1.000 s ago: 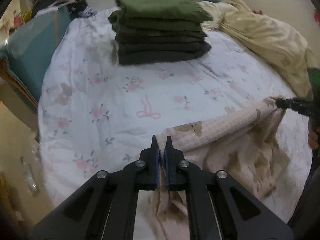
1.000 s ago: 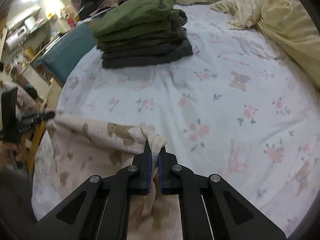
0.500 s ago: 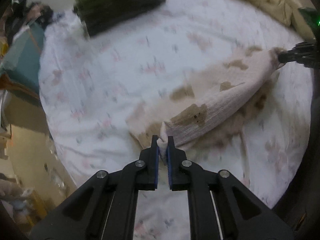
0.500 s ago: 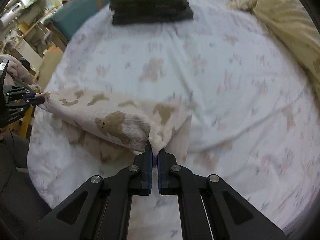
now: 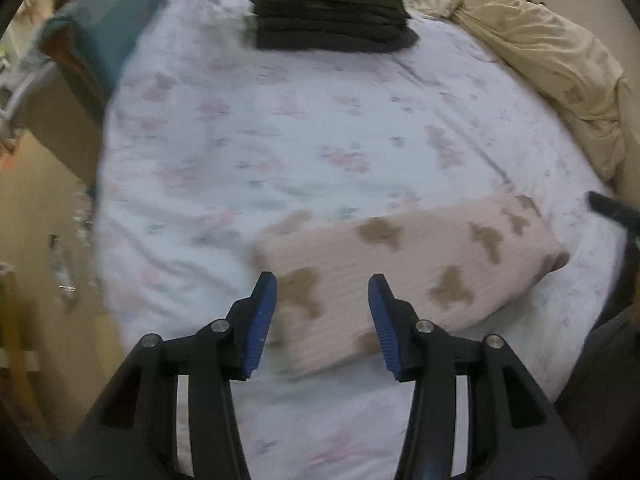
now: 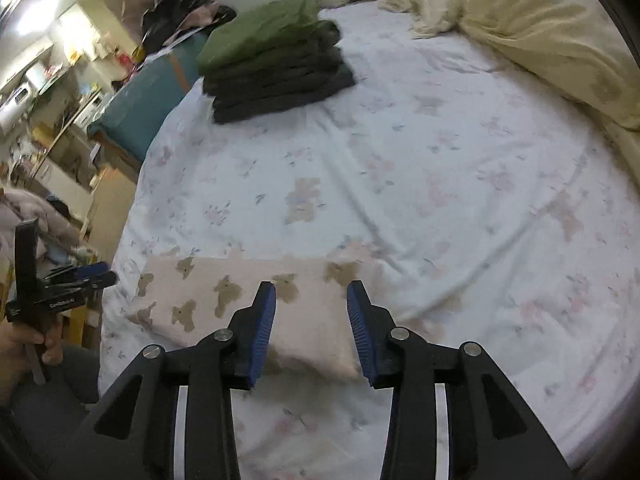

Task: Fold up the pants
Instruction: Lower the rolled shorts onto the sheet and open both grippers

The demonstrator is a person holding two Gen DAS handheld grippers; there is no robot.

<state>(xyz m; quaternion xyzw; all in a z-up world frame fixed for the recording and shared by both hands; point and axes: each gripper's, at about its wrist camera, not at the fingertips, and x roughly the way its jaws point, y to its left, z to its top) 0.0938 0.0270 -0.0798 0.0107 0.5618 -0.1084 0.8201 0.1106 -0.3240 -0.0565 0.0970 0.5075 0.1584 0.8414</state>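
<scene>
The pink pants with brown bear prints lie folded in a flat rectangle on the floral bed sheet, near the front edge. My left gripper is open and empty, just above the fold's left end. My right gripper is open and empty above the fold's right end; the pants also show in the right wrist view. The left gripper shows at the left edge of the right wrist view, and the right gripper's tip at the right edge of the left wrist view.
A stack of folded dark and green clothes sits at the far side of the bed, also in the right wrist view. A crumpled yellow duvet lies along the right. A teal box and room clutter stand left of the bed.
Both grippers have let go of the pants and opened. The pants, held stretched between them before, now lie folded on the sheet. Both grippers have drawn back slightly.
</scene>
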